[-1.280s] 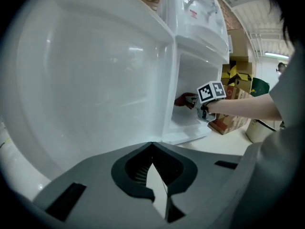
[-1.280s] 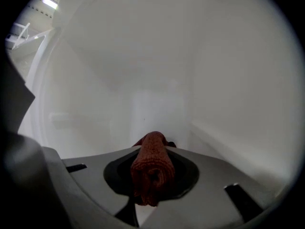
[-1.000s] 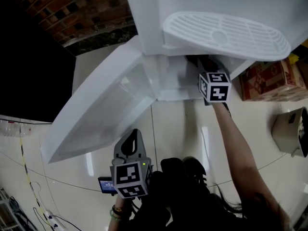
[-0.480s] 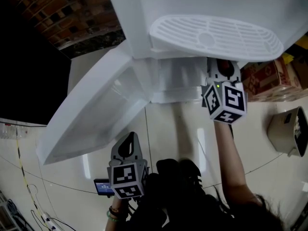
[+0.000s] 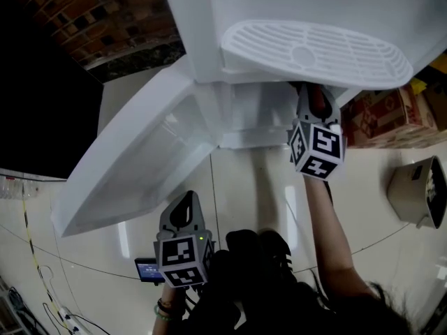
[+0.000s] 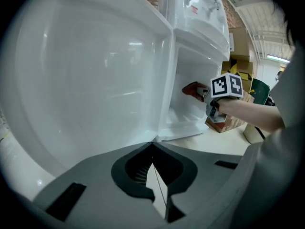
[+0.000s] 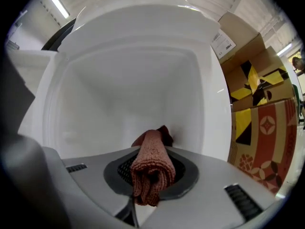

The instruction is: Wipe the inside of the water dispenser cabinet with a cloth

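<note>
**Item: wiping cloth, held at the cabinet mouth**

Holder. My right gripper (image 5: pixel 313 102) is clamped on a rust-red terry cloth (image 7: pixel 149 168), bunched into a thick roll between the jaws. Its far end points into the water dispenser cabinet (image 7: pixel 133 87), toward the rear right corner. I cannot tell whether it touches the wall.

Spare. My left gripper (image 5: pixel 186 202) is pinched closed on nothing and hangs low, near my body and well apart from the work.

Surroundings. The white cabinet door (image 5: pixel 129 169) is swung wide to the left. The slotted drip tray (image 5: pixel 318 51) juts out just above my right gripper. Printed cardboard boxes (image 7: pixel 257 104) stand beside the dispenser on the right.

Hazards, as I judge them.
- The cloth is a narrow roll, so each pass covers little, and the corners and left wall could be missed.
- Dragging it hard along the plastic could tug it out of the jaws.
- Not much cloth sticks out past the jaws, so a deep push could set bare jaw tips against the liner.
- Lifting the wrist could knock the marker cube on the drip tray.

Change against the earlier frames. A second ago my right gripper sat deeper inside the opening. Half a second ago it had drawn back out and to the right. Now it has edged slightly inward again, which reads as a back-and-forth wiping stroke. The left gripper has barely shifted.
</note>
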`<state>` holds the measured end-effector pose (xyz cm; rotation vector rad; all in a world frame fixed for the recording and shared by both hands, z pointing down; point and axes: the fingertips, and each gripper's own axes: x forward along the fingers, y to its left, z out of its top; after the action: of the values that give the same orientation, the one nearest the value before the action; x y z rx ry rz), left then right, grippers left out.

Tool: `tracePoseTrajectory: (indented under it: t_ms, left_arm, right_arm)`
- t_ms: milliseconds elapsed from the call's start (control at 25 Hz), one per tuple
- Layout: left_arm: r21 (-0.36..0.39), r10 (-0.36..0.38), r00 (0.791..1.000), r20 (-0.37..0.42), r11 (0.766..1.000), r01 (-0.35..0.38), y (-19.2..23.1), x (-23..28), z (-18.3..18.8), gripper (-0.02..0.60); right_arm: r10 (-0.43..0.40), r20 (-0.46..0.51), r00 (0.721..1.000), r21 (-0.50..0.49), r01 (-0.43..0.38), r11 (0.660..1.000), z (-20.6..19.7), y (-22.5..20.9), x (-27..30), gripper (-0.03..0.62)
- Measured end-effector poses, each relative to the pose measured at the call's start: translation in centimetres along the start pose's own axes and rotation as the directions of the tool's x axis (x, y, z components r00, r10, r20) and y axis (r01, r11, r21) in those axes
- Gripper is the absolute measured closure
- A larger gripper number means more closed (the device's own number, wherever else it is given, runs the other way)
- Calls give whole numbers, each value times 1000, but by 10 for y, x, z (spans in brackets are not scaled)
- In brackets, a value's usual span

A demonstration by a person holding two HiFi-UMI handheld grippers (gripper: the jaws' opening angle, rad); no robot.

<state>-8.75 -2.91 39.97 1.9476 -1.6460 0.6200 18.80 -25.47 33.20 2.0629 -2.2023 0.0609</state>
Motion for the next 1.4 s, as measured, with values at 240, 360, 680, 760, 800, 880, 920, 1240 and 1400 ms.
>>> tracePoseTrajectory:
  t_ms: [240, 360, 680, 760, 800, 880, 920, 1240, 1400]
  left_arm:
    - [-1, -5, 1000, -4, 1000, 5, -3, 0, -3, 578]
    - [-5, 1, 1000, 0, 1000, -1, -4, 0, -3, 578]
    - [-8, 26, 999, 27, 1000, -26, -11, -11, -4, 578]
    - [-23, 42, 998, 37, 999, -41, -10, -15, -6, 578]
    - [-32, 49, 998, 41, 998, -48, -9, -17, -7, 578]
    - [-44, 63, 997, 48, 997, -61, -8, -22, -8, 578]
    - [-44, 69, 996, 51, 997, -66, -8, -25, -9, 578]
    - [-95, 81, 994, 71, 993, -75, -17, -52, -31, 578]
    - [-128, 102, 991, 84, 988, -91, -17, -64, -37, 578]
  right_arm:
    - [-12, -205, 979, -13, 9, 1000, -91, -11, -20, 517]
    - [2, -239, 971, -9, -5, 1000, -110, -14, -29, 517]
    - [230, -86, 969, 124, -219, 968, -56, 43, -78, 517]
    - [298, -59, 953, 148, -287, 947, -47, 67, -98, 517]
    - [328, -52, 943, 154, -317, 936, -44, 79, -108, 517]
    - [379, -49, 924, 170, -366, 915, -40, 102, -127, 517]
    - [400, -52, 915, 181, -386, 905, -41, 111, -137, 519]
    - [510, -74, 857, 230, -483, 845, -49, 139, -197, 520]
    - [546, -83, 834, 209, -521, 827, -45, 145, -221, 522]
